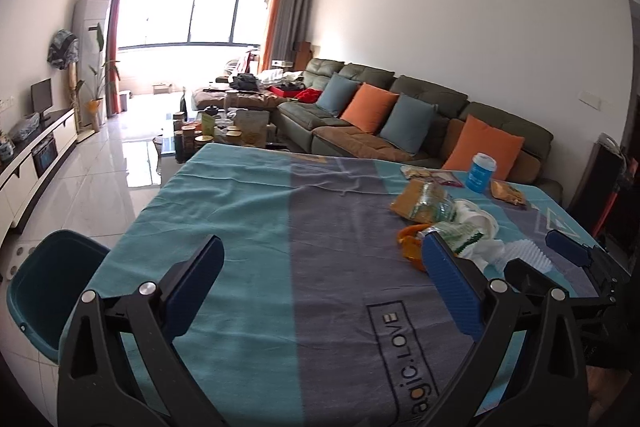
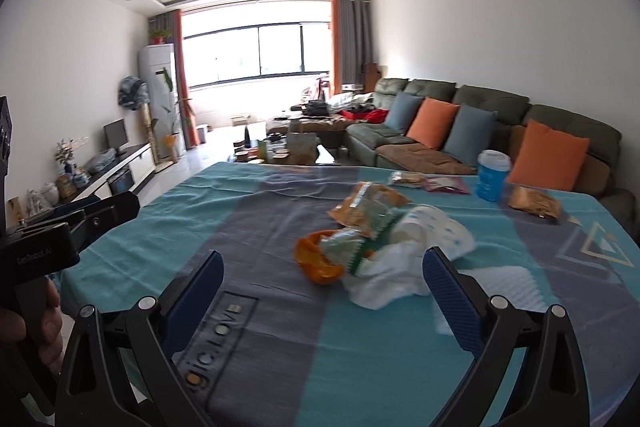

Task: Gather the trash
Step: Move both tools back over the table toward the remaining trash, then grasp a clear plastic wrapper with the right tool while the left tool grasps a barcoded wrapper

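A heap of trash lies on the blue and grey tablecloth (image 2: 260, 227): an orange peel (image 2: 314, 263), a crumpled white tissue (image 2: 384, 279), a green-and-white wrapper (image 2: 352, 247), an orange snack bag (image 2: 366, 207) and a white paper cup (image 2: 436, 231). My right gripper (image 2: 322, 277) is open just short of the heap, with the peel and tissue between its fingers' lines. My left gripper (image 1: 324, 277) is open over bare cloth, left of the same heap (image 1: 448, 227). A teal bin (image 1: 44, 283) stands at the table's left edge.
Farther back on the table are a blue cup (image 2: 492, 179), a brown snack packet (image 2: 534, 203), a purple packet (image 2: 446, 183) and a clear wrapper (image 2: 406, 179). A white ridged liner (image 1: 528, 253) lies near the right. A green sofa (image 1: 400, 115) with cushions runs behind.
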A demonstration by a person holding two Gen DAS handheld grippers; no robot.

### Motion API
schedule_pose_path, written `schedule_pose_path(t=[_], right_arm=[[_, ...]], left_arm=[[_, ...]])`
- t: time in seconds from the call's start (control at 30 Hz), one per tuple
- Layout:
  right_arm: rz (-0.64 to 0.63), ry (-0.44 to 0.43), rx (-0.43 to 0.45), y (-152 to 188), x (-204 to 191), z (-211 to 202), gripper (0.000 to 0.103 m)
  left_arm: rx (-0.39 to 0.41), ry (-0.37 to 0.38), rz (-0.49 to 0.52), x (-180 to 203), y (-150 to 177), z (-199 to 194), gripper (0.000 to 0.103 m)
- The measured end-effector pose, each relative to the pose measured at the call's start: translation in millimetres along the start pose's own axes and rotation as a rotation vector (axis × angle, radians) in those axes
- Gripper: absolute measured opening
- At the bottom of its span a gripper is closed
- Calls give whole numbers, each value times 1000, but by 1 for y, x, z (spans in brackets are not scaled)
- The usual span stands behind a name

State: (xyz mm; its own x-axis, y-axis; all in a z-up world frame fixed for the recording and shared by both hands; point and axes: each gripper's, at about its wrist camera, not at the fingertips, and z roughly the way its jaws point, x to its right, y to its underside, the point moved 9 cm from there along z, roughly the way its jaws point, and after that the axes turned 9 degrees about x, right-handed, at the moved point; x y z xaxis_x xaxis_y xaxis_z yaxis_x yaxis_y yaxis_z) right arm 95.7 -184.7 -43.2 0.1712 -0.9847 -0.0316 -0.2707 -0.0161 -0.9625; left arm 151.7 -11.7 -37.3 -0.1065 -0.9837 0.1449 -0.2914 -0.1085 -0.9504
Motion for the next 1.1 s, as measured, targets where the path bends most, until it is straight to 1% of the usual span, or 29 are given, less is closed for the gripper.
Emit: schedule_pose_path(t=[0.1,0.23,0.5,0.6,0.7,0.9,1.0,1.1], right_arm=[[8,40,-5,5,17,-4,96],[22,64,-25,11,31,-5,96],[26,57,-36,11,33,3,96],[34,48,-44,10,31,8,96],[39,43,-58,12,32,16,96],[63,36,-92,15,37,36,96],[70,20,-108,16,38,45,91],[67,6,-120,15,37,54,84]], left_arm=[[-4,26,20,9,2,4,97],[-17,55,26,21,5,13,97],[-35,85,40,32,6,26,97],[-44,97,38,36,3,34,97],[-50,106,56,41,1,44,97],[-82,140,72,49,0,67,97],[-97,162,76,52,-5,81,97],[-105,192,84,58,-13,96,97]])
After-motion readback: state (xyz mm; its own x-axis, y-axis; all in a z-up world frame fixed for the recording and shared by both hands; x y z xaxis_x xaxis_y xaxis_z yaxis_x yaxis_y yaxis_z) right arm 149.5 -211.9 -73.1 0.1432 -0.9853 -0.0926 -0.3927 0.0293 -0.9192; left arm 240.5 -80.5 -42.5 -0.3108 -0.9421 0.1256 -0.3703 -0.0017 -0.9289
